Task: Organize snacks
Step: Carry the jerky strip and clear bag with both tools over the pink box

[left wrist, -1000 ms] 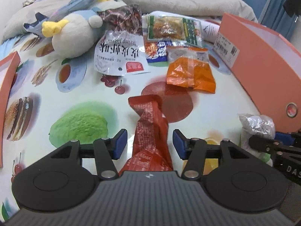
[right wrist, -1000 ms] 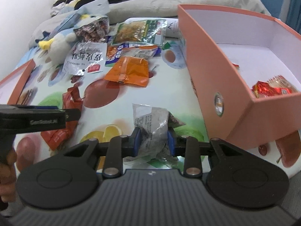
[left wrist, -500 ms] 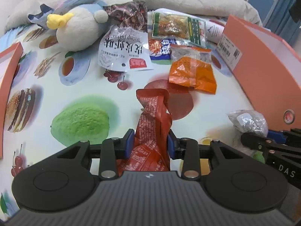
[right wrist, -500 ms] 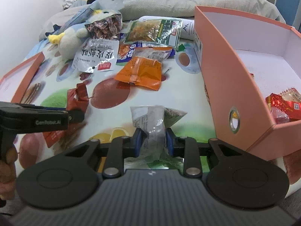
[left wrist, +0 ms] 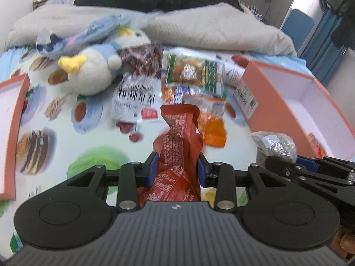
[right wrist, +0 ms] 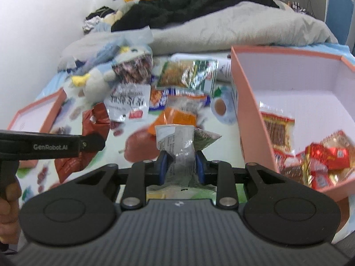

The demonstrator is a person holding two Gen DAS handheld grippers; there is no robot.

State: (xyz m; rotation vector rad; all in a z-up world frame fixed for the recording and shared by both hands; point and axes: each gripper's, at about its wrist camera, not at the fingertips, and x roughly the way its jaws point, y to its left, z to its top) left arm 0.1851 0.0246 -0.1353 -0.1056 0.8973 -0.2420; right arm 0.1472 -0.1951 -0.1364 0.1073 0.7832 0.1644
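My left gripper (left wrist: 177, 168) is shut on a red snack packet (left wrist: 177, 146) and holds it lifted off the printed cloth; the packet also shows in the right wrist view (right wrist: 91, 133). My right gripper (right wrist: 179, 167) is shut on a silver-grey snack packet (right wrist: 180, 146), also lifted; it shows in the left wrist view (left wrist: 274, 144). The pink box (right wrist: 250, 119) stands to the right with several red snack packets (right wrist: 321, 159) inside. An orange packet (left wrist: 213, 128), a white packet (left wrist: 135, 99) and a green-edged packet (left wrist: 193, 71) lie further back.
A plush penguin (left wrist: 91, 73) lies at the back left. A pink box lid (left wrist: 13, 115) lies at the left edge. A grey blanket (left wrist: 199, 28) and dark clothes lie behind the snacks. The left gripper's body (right wrist: 51, 146) crosses the right wrist view.
Both grippers have risen with their packets, which now hang clear of the cloth. The left jaws closed on the red packet a second ago. The box interior has come into fuller view.
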